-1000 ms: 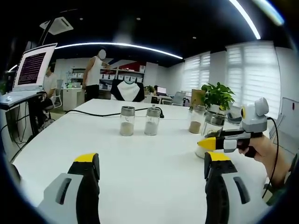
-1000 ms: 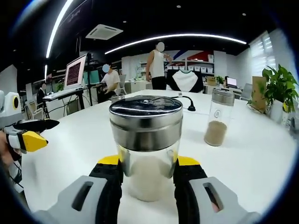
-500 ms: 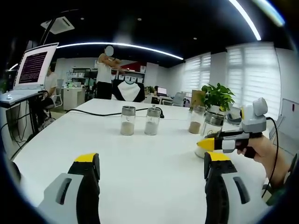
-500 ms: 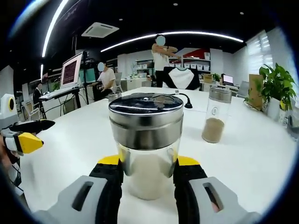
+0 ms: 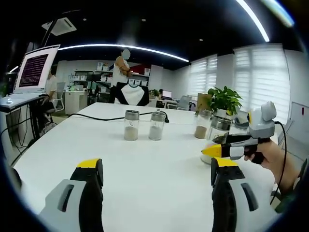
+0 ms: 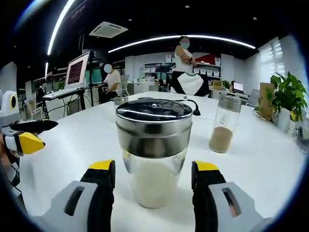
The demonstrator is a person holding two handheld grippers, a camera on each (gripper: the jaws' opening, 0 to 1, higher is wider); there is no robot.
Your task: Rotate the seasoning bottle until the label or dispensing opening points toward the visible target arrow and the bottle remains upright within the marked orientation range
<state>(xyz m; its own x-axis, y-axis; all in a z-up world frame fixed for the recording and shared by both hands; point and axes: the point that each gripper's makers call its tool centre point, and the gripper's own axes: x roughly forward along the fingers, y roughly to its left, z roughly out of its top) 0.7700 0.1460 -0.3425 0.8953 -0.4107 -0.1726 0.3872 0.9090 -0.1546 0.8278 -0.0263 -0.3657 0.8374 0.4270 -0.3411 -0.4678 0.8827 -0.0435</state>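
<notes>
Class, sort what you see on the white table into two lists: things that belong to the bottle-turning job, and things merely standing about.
Belongs to the job:
- seasoning bottle, upright between the open jaws
- right gripper

Standing about:
- brown-filled jar
- two pale-filled jars
- potted plant
- black cable
- left gripper, open, holding nothing

Bright office, dark ceiling.
Curved ceiling light strips (image 5: 125,47) and glowing window blinds (image 5: 263,72) light everything evenly; the white table (image 5: 154,164) glares softly, edges bend fisheye.
</notes>
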